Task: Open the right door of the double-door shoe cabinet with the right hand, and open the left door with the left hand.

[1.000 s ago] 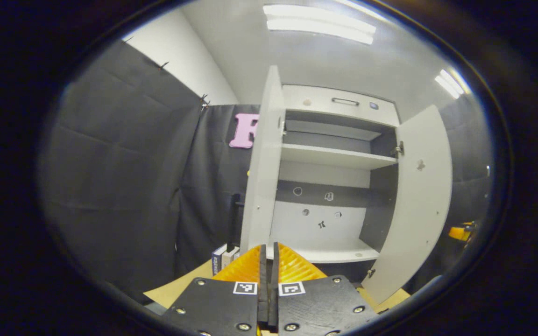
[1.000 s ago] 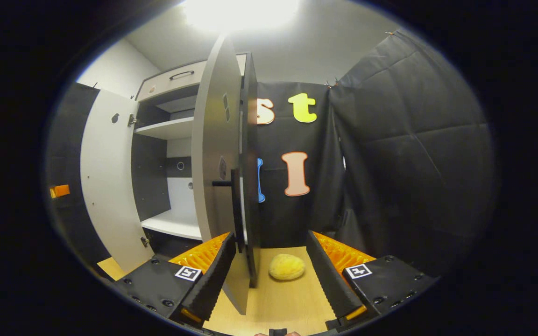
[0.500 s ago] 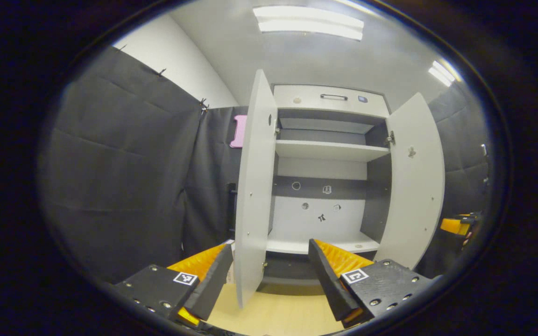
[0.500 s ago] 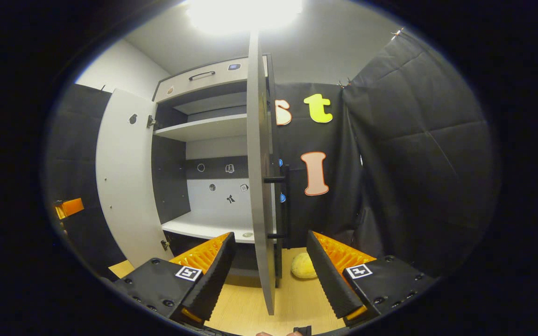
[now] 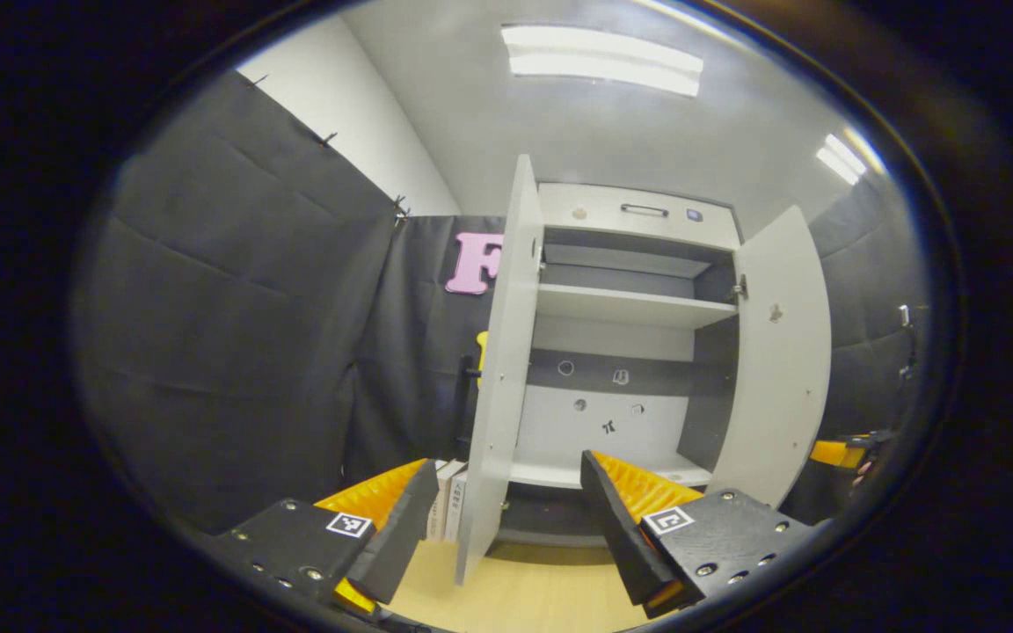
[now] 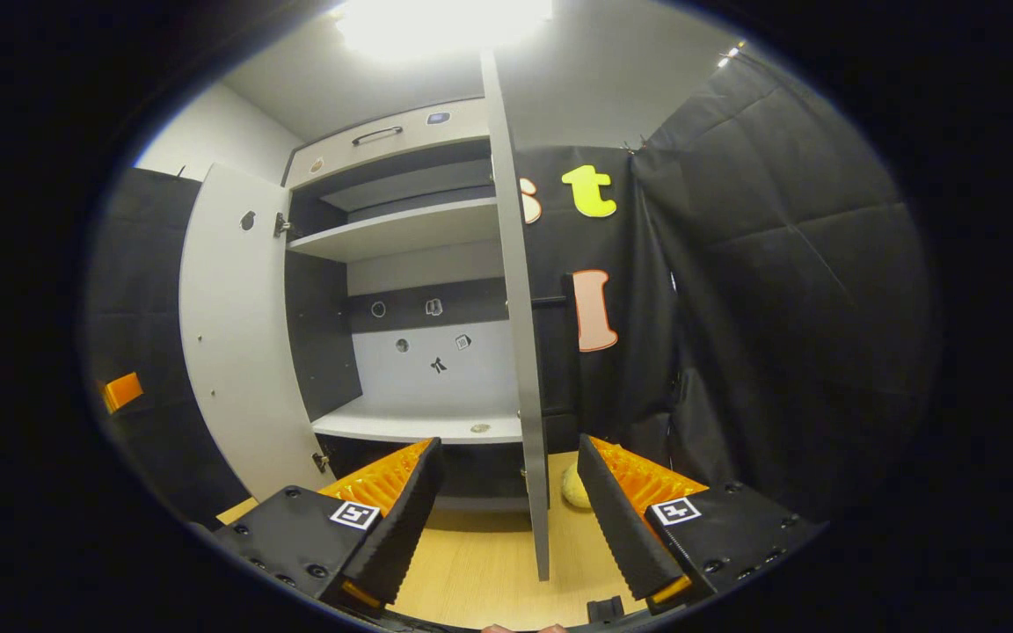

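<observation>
standing wide open, both doors of the shoe cabinet (image 5: 630, 343) show you its shelves and pale back panel. in the left gripper view your left gripper (image 5: 506, 519) has its fingers spread apart with nothing between the pads; the left door (image 5: 498, 378) is seen nearly edge-on, its lower edge hanging in the gap between your fingers without touching either, and its dark handle (image 5: 469, 387) sits on the far side of the panel. the right door (image 5: 775, 352) is swung out to the right there, and beyond it a bit of the other gripper shows near the rim. a couple of small boxes (image 5: 448, 510) stand on the wooden floor (image 5: 515, 598) just left of the left door.

in the right gripper view your right gripper (image 6: 511, 519) is likewise spread and holding nothing. the right door (image 6: 524, 352) is edge-on between its fingers, clear of both. a yellow sponge-like lump (image 6: 572, 488) lies on the wooden floor behind that door, partly hidden by it. the left door (image 6: 229, 334) stands swung out on the far left.
</observation>
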`<state>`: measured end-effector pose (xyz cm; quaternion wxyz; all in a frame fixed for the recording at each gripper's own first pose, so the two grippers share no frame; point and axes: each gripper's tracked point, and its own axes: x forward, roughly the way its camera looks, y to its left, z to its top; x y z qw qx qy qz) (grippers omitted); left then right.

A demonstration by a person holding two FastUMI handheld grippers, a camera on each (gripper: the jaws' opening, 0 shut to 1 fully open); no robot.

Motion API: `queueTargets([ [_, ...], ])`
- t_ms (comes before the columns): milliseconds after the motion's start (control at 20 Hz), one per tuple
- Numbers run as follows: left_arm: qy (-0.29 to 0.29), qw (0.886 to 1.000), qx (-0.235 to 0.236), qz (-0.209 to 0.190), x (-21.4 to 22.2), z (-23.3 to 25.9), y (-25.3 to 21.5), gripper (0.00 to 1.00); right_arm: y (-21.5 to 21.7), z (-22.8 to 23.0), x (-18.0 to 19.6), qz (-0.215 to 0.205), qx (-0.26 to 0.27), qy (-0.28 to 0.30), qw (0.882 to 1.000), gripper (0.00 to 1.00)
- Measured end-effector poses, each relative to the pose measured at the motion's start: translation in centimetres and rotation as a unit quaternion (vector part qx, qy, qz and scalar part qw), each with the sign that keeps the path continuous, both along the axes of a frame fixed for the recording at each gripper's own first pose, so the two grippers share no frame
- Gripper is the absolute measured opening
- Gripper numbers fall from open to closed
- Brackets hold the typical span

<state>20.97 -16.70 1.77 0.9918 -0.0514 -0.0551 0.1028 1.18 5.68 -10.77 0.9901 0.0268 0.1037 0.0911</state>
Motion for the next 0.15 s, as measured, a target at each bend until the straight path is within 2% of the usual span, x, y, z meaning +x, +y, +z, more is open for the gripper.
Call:
queueTargets([
  [150,0.004,1.0,0.01,-0.001,-0.27,0.05,-0.66,0.96,0.35,0.02,0.17,-0.005,-0.01,-0.004,1.0,0.96],
])
